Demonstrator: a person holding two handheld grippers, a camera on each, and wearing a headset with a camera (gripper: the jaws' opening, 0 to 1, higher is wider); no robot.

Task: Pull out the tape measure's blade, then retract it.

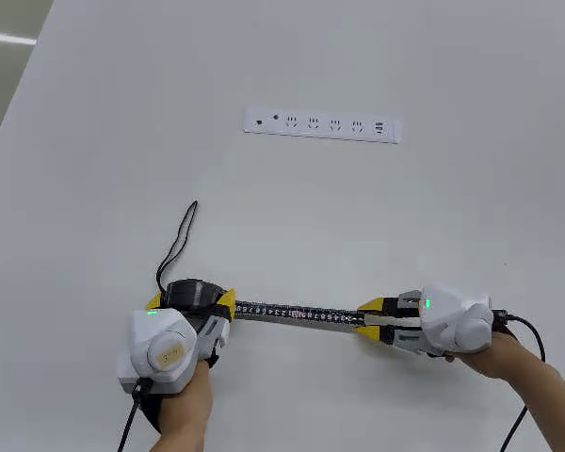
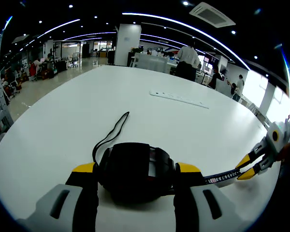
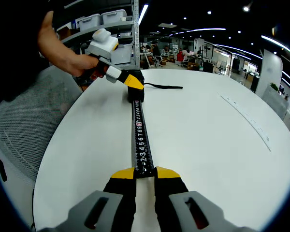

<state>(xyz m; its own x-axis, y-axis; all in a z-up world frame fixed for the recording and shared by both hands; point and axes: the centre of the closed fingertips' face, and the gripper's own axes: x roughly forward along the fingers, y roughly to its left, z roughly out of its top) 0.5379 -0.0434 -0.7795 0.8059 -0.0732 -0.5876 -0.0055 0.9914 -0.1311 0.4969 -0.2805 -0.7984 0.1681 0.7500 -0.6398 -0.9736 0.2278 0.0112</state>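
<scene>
A black tape measure case (image 1: 194,296) (image 2: 136,170) sits on the white table, held between the yellow-tipped fingers of my left gripper (image 1: 192,306) (image 2: 137,169), which is shut on it. Its black wrist strap (image 1: 178,242) (image 2: 111,135) trails away across the table. The dark blade (image 1: 299,314) (image 3: 140,140) is pulled out to the right, printed numbers up. My right gripper (image 1: 369,318) (image 3: 144,173) is shut on the blade's end. In the right gripper view the left gripper (image 3: 130,82) holds the case (image 3: 137,83) at the far end of the blade.
A white power strip (image 1: 321,124) (image 2: 179,98) (image 3: 246,121) lies farther back on the table. The table's left edge (image 1: 19,89) runs along the floor. Shelving and people stand in the room beyond.
</scene>
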